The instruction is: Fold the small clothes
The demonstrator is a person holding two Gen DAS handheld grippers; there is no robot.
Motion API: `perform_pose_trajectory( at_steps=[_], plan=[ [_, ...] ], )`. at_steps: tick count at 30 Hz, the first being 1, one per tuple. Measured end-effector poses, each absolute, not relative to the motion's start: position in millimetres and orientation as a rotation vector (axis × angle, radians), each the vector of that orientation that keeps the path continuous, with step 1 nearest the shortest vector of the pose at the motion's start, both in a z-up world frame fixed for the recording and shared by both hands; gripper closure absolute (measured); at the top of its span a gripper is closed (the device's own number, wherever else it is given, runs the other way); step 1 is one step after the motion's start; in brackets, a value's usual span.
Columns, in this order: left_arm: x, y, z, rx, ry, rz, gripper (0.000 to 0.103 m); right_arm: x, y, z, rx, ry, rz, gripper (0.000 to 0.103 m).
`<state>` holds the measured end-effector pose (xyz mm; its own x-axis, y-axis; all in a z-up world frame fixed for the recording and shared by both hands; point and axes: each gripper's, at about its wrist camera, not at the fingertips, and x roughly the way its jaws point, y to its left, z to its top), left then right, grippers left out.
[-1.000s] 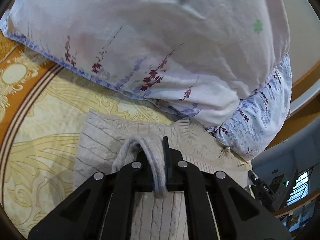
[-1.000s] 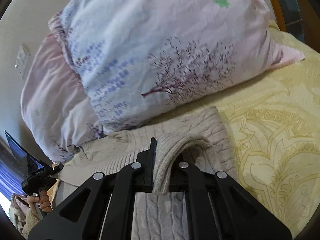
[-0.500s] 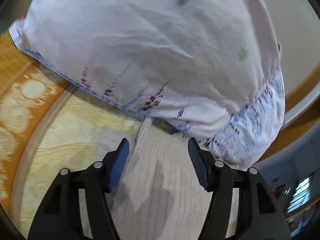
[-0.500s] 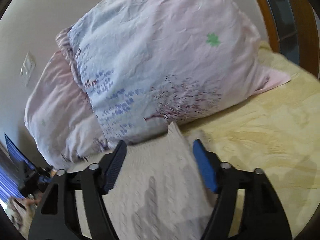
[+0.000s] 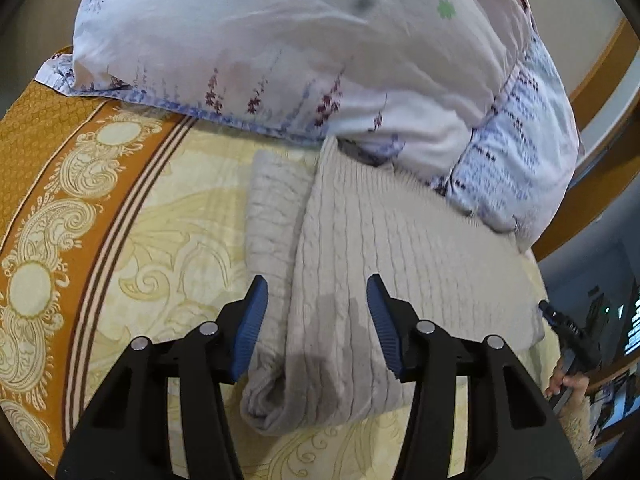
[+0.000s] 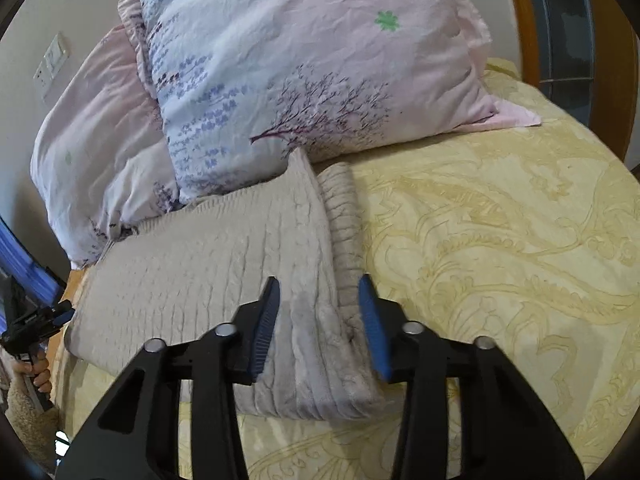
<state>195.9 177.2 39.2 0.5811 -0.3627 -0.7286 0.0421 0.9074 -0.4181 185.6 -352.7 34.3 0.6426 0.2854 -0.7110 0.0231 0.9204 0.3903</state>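
A beige cable-knit sweater [image 5: 384, 248] lies folded on the yellow bedspread, its far edge against the pillows. It also shows in the right wrist view [image 6: 224, 264]. My left gripper [image 5: 316, 316] is open and empty, hovering over the sweater's near left corner. My right gripper [image 6: 320, 312] is open and empty, over the sweater's near right corner, above a folded sleeve [image 6: 344, 216] along the right edge.
Two floral pillows [image 6: 304, 64] lie stacked just behind the sweater. The yellow patterned bedspread [image 6: 500, 260] spreads to the right, with an orange border [image 5: 52, 184] at the left. A wooden bed frame [image 6: 524, 20] stands behind. The other gripper shows at each view's edge [image 5: 568, 332].
Both grippers let go of the knit fabric they were pinching and opened. They pulled back, and the sweater now lies flat, folded over.
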Motion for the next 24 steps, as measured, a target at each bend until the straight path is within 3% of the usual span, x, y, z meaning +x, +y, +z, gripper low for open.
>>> perform_pose_trajectory(
  at_steps=[3, 5, 10, 24],
  plan=[
    [194.6, 170.8, 37.0, -0.336, 0.926, -0.238, 0.056, 185.6, -343.2, 33.5, 0.347, 0.870, 0.179, 0.074],
    [195.6, 167.7, 34.7, -0.321, 0.935, -0.236, 0.064, 185.9, -341.7, 33.3, 0.346, 0.871, 0.186, 0.087],
    [198.3, 167.9, 25.5, -0.338, 0.968, -0.239, 0.094, 183.7, -337.7, 34.7, 0.322, 0.849, 0.185, 0.091],
    [172.4, 185.8, 36.6, -0.396, 0.934, -0.290, 0.096, 161.3, -349.3, 43.4, 0.403, 0.823, 0.152, 0.093]
  ],
)
